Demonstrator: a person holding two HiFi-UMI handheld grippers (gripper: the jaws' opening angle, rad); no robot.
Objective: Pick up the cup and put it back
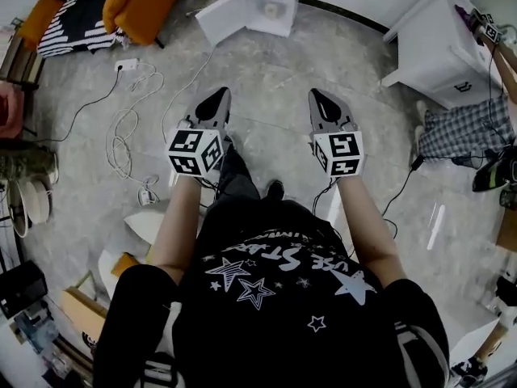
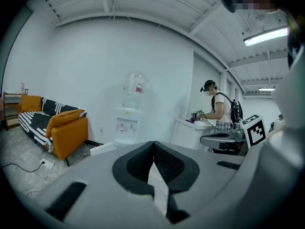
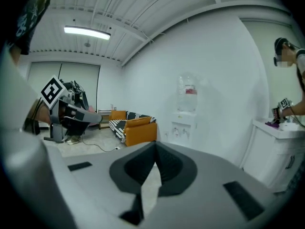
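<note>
Cup shows in none of your views, so its place can't be told. Your left gripper (image 1: pixel 216 97) hangs over the grey floor (image 1: pixel 266 79), jaws together on nothing. Beside it, your right gripper (image 1: pixel 317 97) is likewise closed and empty.

Orange sofa (image 1: pixel 144 2) on grey floor (image 1: pixel 275 71), white walls (image 2: pixel 86 66)

No cup discernible in the head view or either gripper view
</note>
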